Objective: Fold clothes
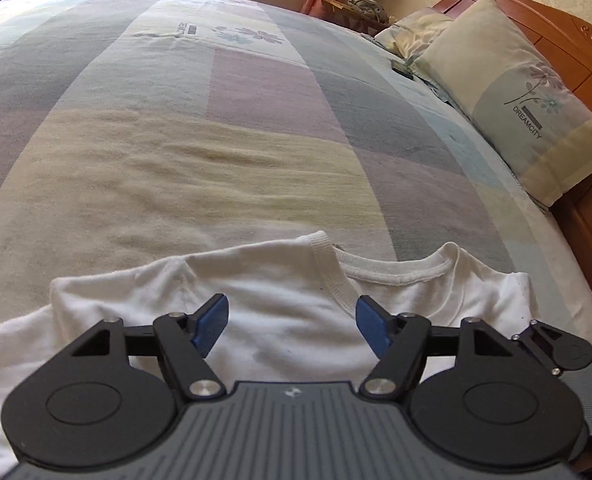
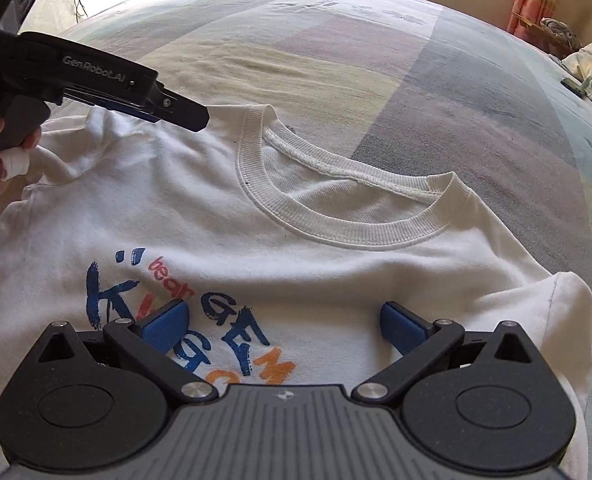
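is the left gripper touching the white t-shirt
Cannot tell. In the right wrist view the left gripper overlaps the white t-shirt's shoulder, but no contact or gap shows.

white t-shirt (image 2: 335, 272), blue-orange print; pastel patchwork bedspread (image 1: 216, 120)

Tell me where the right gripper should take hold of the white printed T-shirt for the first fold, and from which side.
Probably the right shoulder seam of the white printed T-shirt, beside the ribbed collar. The shirt lies flat, print up, on the patchwork bedspread, so the open right gripper should come down from above and pinch that edge.
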Available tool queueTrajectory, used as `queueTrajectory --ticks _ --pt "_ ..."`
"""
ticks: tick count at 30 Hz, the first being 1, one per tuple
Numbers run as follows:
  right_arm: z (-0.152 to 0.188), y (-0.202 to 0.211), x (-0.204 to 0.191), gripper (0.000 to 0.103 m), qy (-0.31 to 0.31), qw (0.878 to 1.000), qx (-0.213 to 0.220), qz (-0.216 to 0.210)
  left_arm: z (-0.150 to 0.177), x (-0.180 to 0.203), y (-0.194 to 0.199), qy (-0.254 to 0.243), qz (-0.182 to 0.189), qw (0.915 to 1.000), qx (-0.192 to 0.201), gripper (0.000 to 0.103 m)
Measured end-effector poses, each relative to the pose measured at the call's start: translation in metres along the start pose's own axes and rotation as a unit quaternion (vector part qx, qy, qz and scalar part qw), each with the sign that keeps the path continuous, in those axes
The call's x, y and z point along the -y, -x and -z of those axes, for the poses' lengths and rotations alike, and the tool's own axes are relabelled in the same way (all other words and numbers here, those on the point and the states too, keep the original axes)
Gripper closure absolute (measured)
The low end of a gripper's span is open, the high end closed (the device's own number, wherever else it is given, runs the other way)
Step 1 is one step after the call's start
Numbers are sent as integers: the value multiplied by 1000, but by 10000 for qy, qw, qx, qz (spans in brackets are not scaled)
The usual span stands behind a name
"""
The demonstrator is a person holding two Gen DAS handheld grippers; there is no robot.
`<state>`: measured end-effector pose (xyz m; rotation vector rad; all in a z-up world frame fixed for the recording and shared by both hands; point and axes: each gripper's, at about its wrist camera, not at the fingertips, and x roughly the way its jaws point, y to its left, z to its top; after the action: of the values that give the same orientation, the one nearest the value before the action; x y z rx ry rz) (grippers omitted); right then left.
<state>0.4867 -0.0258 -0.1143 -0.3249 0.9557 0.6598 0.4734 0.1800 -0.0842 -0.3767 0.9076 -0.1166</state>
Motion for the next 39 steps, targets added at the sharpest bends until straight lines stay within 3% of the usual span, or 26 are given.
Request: queueTrajectory --ticks 2,4,7,11,13,15,17,18,21,24,27,28,29,33,35,38,39 --pt "-1 -1 -2 0 -62 9999 -69 71 5 6 0 249 330 9983 -408 32" --pt "-5 -1 -4 0 -164 9994 -242 167 8 10 -9 402 437 9950 -806 32" --pt "-12 5 -4 0 -479 9960 -711 243 7 5 -28 669 475 9911 -1050 33" --pt "-6 25 -3 0 -1235 9851 -1169 252 -17 -5 -48 611 595 9921 -921 29" --pt "5 39 -7 0 -1630 9760 -1409 311 -31 -9 -56 551 398 9942 -831 30" --pt "15 54 -14 0 -1883 9694 -1528 379 -45 -14 -64 600 428 9934 -884 30" --pt "15 54 -15 0 -1935 9700 -1414 394 -57 -16 -68 438 292 9950 -847 30" --pt "15 54 -16 0 -1962 9703 -1357 402 -59 -15 -66 396 189 9954 -852 35" --pt "14 53 -17 0 -2040 9708 -1185 424 -59 -12 -50 615 291 9939 -869 35" --pt "14 53 -18 0 -2118 9710 -1013 446 -47 -1 -35 905 950 9859 -1037 33" --pt "13 52 -20 0 -2195 9709 -840 469 -25 15 -52 1179 1590 9657 -1682 32" --pt "13 52 -20 0 -2216 9708 -787 467 -19 21 -60 1194 1540 9630 -1864 33" --pt "15 50 -18 0 -2189 9719 -788 364 -14 25 -66 1150 1353 9655 -1905 34" --pt "22 44 -8 0 -2019 9760 -817 -55 -29 28 -76 1190 731 9813 -1327 38" --pt "29 44 -2 0 -1874 9784 -855 -148 -45 32 -77 912 209 9919 -860 36" --pt "40 45 7 0 -1625 9828 -798 -366 -60 21 -83 1267 111 9884 -825 36" --pt "42 45 6 0 -1563 9841 -757 -372 -57 22 -80 1320 232 9870 -883 37"
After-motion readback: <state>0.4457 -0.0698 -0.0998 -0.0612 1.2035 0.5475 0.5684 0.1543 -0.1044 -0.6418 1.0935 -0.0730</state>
